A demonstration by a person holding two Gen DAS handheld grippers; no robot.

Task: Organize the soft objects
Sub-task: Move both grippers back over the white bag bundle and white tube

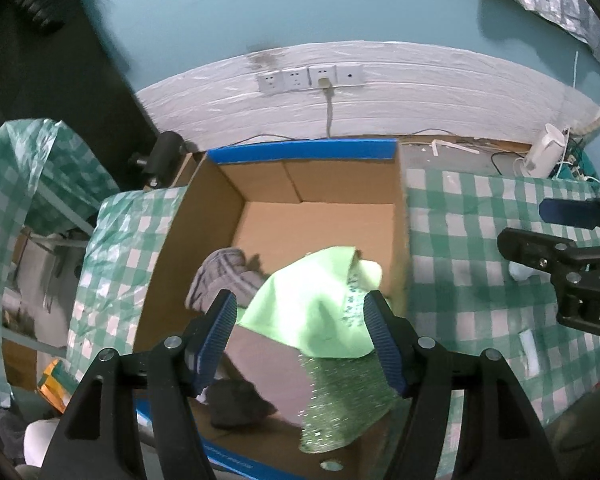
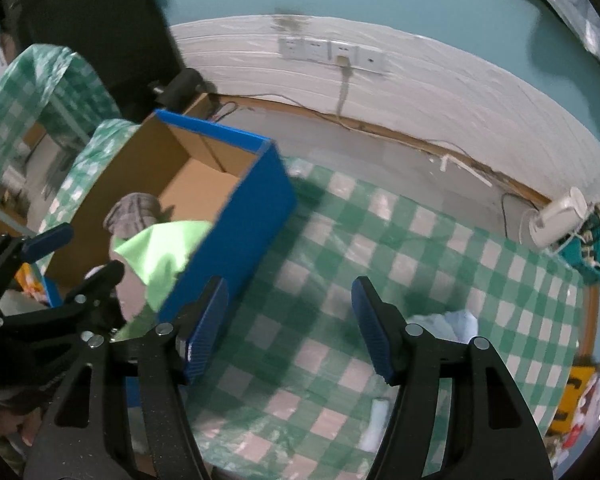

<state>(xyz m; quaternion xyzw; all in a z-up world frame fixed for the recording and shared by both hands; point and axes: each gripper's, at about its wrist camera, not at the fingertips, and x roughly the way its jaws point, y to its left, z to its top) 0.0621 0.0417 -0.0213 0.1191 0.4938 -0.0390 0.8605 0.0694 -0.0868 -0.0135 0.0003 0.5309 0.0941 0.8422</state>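
In the cardboard box [image 1: 204,216] you have four soft things: one light green cloth [image 1: 312,304], one grey striped piece [image 1: 224,276] beside it toward the left wall, one sparkly green piece [image 1: 340,408] under the cloth at the near side, and one dark grey piece [image 1: 236,400] at the near left corner. The green cloth leans on the right wall of the box. Your left gripper [image 1: 300,332] hangs over the near side of the box with its two fingers wide apart and nothing between them.

The box stands at the left edge of the checked tablecloth [image 2: 380,248]. Your right gripper [image 2: 288,324] is over this cloth, just right of the blue box wall, also spread apart and holding nothing. One pale blue cloth [image 2: 456,324] lies near its right finger, and one small white roll [image 2: 374,424] lies toward the near edge.
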